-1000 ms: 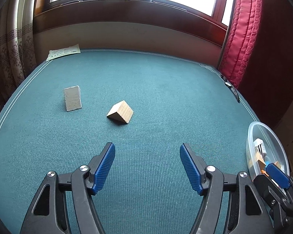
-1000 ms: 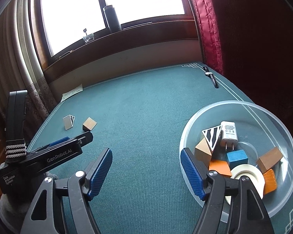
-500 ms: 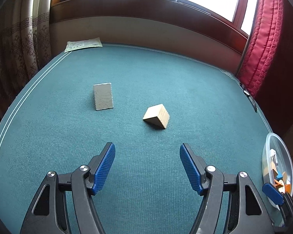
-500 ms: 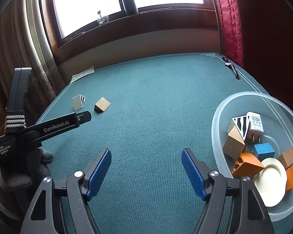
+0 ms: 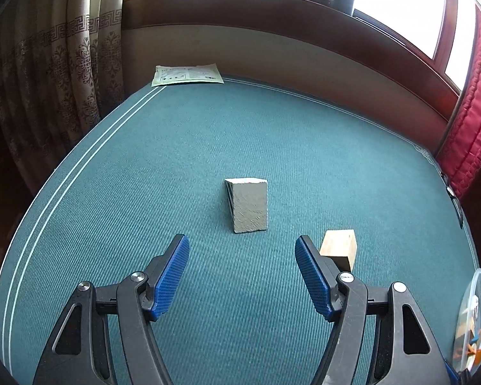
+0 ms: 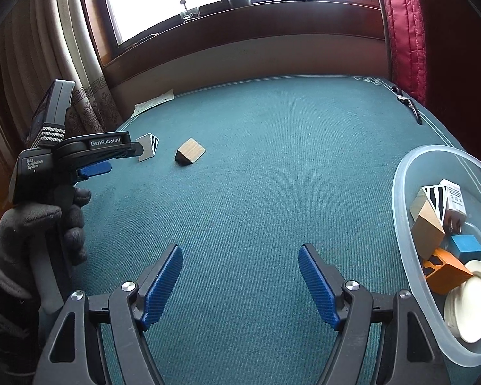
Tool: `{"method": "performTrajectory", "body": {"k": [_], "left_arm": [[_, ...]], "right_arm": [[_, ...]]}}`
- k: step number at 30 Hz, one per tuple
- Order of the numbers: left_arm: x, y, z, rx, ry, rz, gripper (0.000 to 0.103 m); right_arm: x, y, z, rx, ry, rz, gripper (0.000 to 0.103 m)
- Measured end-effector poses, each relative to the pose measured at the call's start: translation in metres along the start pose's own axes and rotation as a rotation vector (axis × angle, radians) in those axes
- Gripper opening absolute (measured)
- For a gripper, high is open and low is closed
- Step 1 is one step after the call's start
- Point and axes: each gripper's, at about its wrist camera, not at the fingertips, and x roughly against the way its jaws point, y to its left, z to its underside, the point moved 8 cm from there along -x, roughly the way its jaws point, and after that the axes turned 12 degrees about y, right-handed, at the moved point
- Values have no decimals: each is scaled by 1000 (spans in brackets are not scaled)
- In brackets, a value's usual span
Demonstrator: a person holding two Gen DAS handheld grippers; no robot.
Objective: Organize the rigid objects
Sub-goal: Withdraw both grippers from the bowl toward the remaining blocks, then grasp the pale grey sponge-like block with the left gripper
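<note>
Your left gripper (image 5: 240,256) is spread wide and empty, lined up on the grey wedge (image 5: 248,205) standing on the green table (image 5: 144,166), with the wooden block (image 5: 338,250) just beside its right finger. You look to be mid-approach for a pick. Next, ease forward until the wedge sits between the pads, then squeeze. Your right gripper (image 6: 240,269) hangs spread and empty beside the clear bowl (image 6: 404,256), where sorted pieces already lie

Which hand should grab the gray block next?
Left. The left gripper is open and aimed straight at the gray wedge block, with the wooden wedge just beside it. The right gripper hangs open by the clear bowl, farther from both blocks.
</note>
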Motion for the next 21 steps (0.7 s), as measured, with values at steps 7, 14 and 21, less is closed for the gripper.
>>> {"method": "performTrajectory", "body": {"k": [7,14,21], "left_arm": [[-19,1,-21,7,6,-31,70],[-40,6,-38,21,17,-51,68],[-47,7,-41,7,7,-41,48]], "right_arm": [[-5,2,-4,19,10,-2,78],[-10,4,-6,32,26,3,78],[-15,10,-11,56,41,11,78]]}}
